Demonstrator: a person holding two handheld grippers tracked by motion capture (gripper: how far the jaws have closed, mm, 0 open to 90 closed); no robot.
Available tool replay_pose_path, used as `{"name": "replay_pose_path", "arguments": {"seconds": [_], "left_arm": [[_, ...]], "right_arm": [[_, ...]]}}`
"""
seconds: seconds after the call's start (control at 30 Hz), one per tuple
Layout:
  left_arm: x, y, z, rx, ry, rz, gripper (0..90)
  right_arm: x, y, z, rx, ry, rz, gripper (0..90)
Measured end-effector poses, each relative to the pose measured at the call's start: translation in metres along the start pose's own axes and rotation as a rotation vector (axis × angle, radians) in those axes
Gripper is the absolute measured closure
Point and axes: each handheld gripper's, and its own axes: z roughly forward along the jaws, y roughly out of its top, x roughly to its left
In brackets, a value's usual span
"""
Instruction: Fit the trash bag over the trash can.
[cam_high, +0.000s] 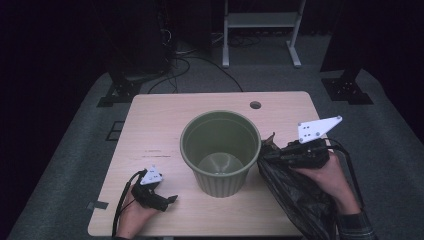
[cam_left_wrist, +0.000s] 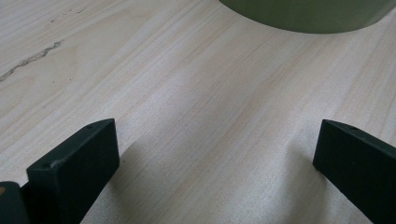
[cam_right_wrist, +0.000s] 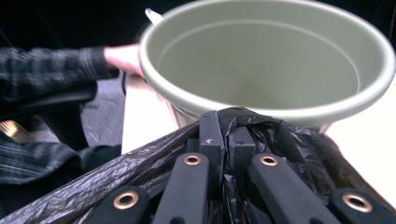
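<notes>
In the high view, the black plastic bag (cam_high: 295, 197) is running off the lower right edge of the frame, so its far end is cut off, and the person's left forearm is leaving the frame at the bottom. The right gripper (cam_high: 267, 154) is sitting right of centre, its tips at the bag's upper edge, just beside the rim of the green bin (cam_high: 220, 150) standing mid-table. The left gripper (cam_high: 171, 199) is lying low at the lower left on the wooden table (cam_high: 150, 130), well apart from the bag, its jaws looking parted.

In the left gripper view, the bin is showing as a green curved band cut off by the top edge. The left gripper (cam_left_wrist: 215, 149) is holding its two black jaws spread wide at the bottom corners, with bare table between them and nothing gripped.

In the right gripper view, the right gripper (cam_right_wrist: 227, 142) is pressing its jaws together on a bunched fold of the bag (cam_right_wrist: 140, 168) at lower centre. The bin's rim (cam_right_wrist: 261, 107) is arching directly above the pinch, touching the plastic. A plaid sleeve (cam_right_wrist: 46, 65) at upper left is blurred.
</notes>
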Motion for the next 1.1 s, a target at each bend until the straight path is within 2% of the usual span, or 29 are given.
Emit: {"name": "replay_pose_path", "arguments": {"seconds": [0.13,0.4,0.73,1.1], "left_arm": [[0.0,0.0,0.0,0.0,0.0,0.0,0.0],[0.0,0.0,0.0,-0.001,-0.001,0.001,0.0],[0.0,0.0,0.0,-0.001,-0.002,0.002,0.0],[0.0,0.0,0.0,0.0,-0.004,0.003,0.0]], "right_arm": [[0.0,0.007,-0.006,-0.044,0.017,-0.007,87.4],[0.0,0.035,-0.004,-0.065,0.03,-0.06,87.4],[0.002,0.076,0.017,-0.057,0.079,-0.122,87.4],[0.003,0.109,0.044,-0.063,0.13,-0.144,87.5]]}}
